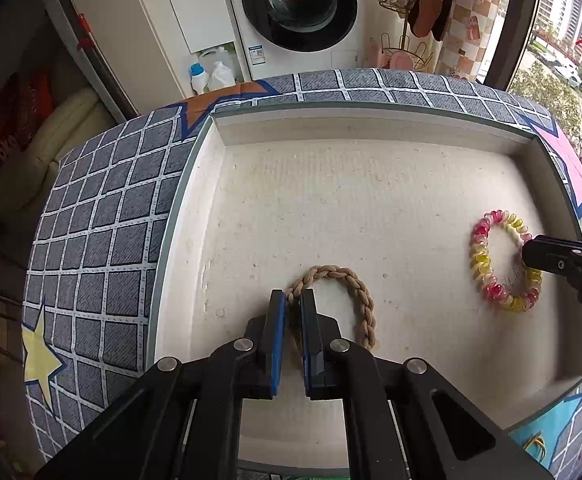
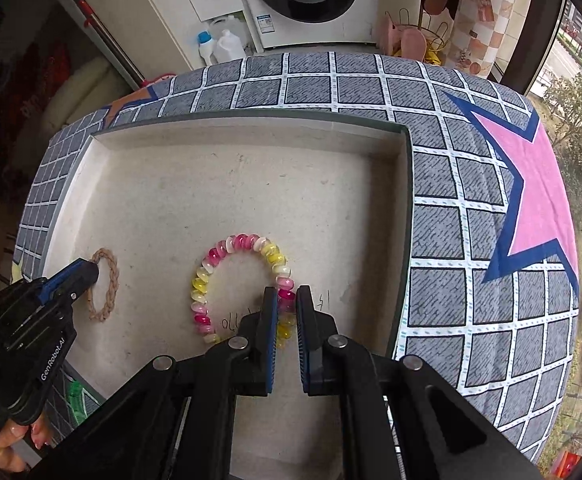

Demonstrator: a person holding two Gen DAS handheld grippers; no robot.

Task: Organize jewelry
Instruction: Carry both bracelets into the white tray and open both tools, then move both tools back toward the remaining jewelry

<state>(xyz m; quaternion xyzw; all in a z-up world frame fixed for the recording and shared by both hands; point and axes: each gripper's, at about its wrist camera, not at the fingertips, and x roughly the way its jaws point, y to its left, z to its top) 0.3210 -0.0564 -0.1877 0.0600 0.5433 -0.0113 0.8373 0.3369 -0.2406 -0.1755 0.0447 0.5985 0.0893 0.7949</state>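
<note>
A tan braided rope bracelet (image 1: 355,292) lies in a shallow white tray (image 1: 371,128). My left gripper (image 1: 294,300) is shut on the bracelet's left side. A pink and yellow coil bracelet (image 1: 487,264) lies in the tray to the right. My right gripper (image 2: 287,298) is shut on the right side of the coil bracelet (image 2: 215,264). The rope bracelet (image 2: 107,292) and the left gripper (image 2: 91,272) show at the left of the right wrist view, and the right gripper (image 1: 531,254) shows at the right edge of the left wrist view.
The tray (image 2: 251,128) sits on a grey checked cloth (image 2: 471,200) with coloured stars. Behind the table stand a washing machine (image 1: 299,8), detergent bottles (image 1: 211,74) and a wire rack (image 1: 407,40). A window is at the right.
</note>
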